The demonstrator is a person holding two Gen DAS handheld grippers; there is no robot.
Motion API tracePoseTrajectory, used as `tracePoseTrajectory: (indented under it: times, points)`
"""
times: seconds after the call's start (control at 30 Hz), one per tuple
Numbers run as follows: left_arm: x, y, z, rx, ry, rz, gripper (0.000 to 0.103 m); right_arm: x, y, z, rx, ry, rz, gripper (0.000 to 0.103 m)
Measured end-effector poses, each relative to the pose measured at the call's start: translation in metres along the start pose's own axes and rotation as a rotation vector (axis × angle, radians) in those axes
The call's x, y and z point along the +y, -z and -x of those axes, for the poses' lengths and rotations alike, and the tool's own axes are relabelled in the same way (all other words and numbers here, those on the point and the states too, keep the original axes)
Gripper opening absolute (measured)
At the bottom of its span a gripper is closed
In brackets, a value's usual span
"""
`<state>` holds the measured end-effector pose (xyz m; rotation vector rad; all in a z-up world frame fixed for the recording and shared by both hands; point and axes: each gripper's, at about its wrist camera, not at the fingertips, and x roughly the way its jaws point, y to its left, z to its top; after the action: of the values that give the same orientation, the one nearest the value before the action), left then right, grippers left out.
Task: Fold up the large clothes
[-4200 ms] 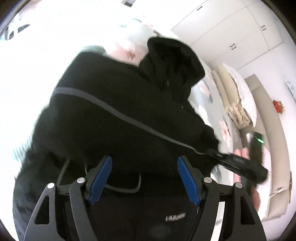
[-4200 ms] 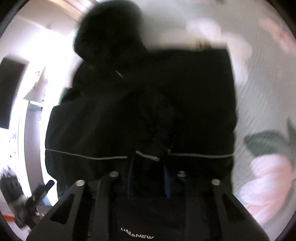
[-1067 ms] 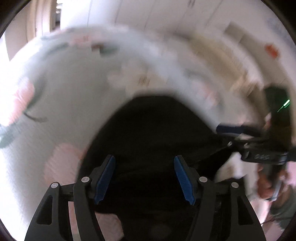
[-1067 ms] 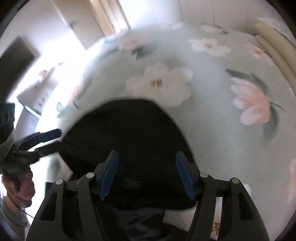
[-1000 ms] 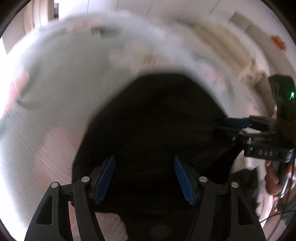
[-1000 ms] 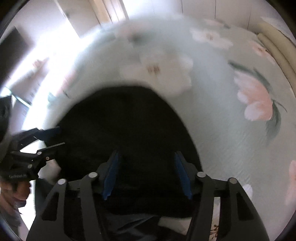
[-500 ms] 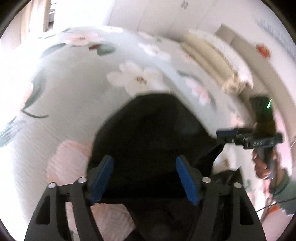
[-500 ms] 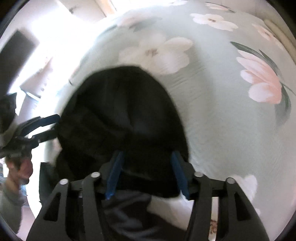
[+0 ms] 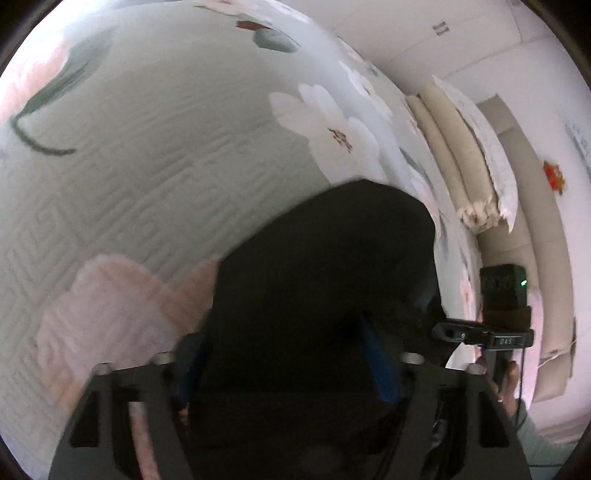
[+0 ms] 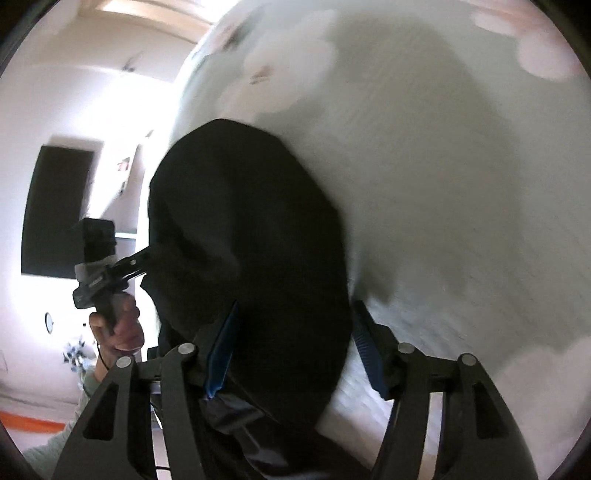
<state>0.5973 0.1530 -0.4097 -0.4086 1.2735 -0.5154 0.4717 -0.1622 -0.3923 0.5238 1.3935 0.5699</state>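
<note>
Left gripper point(image 9: 284, 365) stands with its blue pads spread wide, and the black jacket point(image 9: 317, 280) bulges up between them; whether the pads actually pinch the cloth cannot be told, since the fabric hides the left pad. Right gripper point(image 10: 295, 354) is the same story: jaws set well apart, blue pads point(image 10: 221, 360) on either side of a dark fold of the jacket point(image 10: 243, 258), contact on the left pad, a gap showing at the right one. The jacket rises in a rounded hump ahead of both tools, and it sits on the bed point(image 9: 147, 155), whose pale green quilted cover carries big white and pink flowers.

Out past the hump, the left view catches the other tool at the jacket's right edge, a green light lit on its black box and a hand point(image 9: 508, 384) wrapped round the handle below. Rolled cream bedding point(image 9: 454, 162) lies along the bed's far side under white cupboards point(image 9: 424, 33).

The right view turns the other way: the opposite tool meets the jacket's left edge, a bare hand point(image 10: 118, 325) gripping its handle, with a dark rectangle point(image 10: 55, 206) on a bright wall behind. This view is smeared by motion.
</note>
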Motion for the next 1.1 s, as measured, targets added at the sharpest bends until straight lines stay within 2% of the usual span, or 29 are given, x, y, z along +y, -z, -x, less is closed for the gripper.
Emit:
tracePoseTrajectory:
  times: [0.1,0.13,0.2,0.37,0.5,0.57,0.67,0.7,0.77,0.83,0.9,0.93,1.03,1.1]
  points:
    - [-0.020,0.011,0.004,-0.036,-0.086,-0.067,0.024,0.025,0.003,-0.013,0.000,0.088,0.060,0.042]
    - [-0.026,0.017,0.012,-0.053,-0.095,-0.081,0.019,0.038,0.009,-0.009,-0.014,0.117,0.093,0.036]
    - [-0.038,0.032,0.042,-0.109,-0.093,-0.125,0.018,0.063,0.022,0.010,-0.054,0.155,0.156,0.027]
    - [-0.084,0.091,0.135,-0.275,-0.021,-0.231,0.017,0.128,0.081,0.077,-0.198,0.182,0.310,0.021]
    - [-0.126,0.169,0.199,-0.335,-0.049,-0.363,0.017,0.179,0.164,0.118,-0.313,0.278,0.475,0.018]
    - [-0.138,0.206,0.214,-0.326,-0.078,-0.421,0.017,0.190,0.206,0.128,-0.342,0.337,0.541,0.018]
    - [-0.142,0.270,0.221,-0.234,-0.148,-0.487,0.018,0.190,0.264,0.131,-0.339,0.476,0.604,0.018]
    - [-0.136,0.291,0.218,-0.187,-0.172,-0.486,0.020,0.182,0.279,0.134,-0.325,0.506,0.607,0.018]
    - [-0.115,0.326,0.205,-0.094,-0.237,-0.446,0.020,0.162,0.305,0.124,-0.275,0.621,0.573,0.018]
    - [-0.087,0.357,0.190,-0.010,-0.320,-0.372,0.019,0.130,0.320,0.117,-0.217,0.689,0.489,0.019]
    - [-0.062,0.374,0.188,0.024,-0.347,-0.278,0.016,0.111,0.328,0.120,-0.181,0.691,0.411,0.019]
    - [-0.056,0.376,0.192,0.013,-0.344,-0.246,0.016,0.105,0.333,0.123,-0.161,0.675,0.372,0.019]
    - [-0.070,0.360,0.218,-0.093,-0.317,-0.224,0.017,0.117,0.336,0.139,-0.169,0.593,0.336,0.022]
    - [-0.096,0.339,0.234,-0.171,-0.266,-0.248,0.019,0.148,0.332,0.151,-0.206,0.473,0.333,0.032]
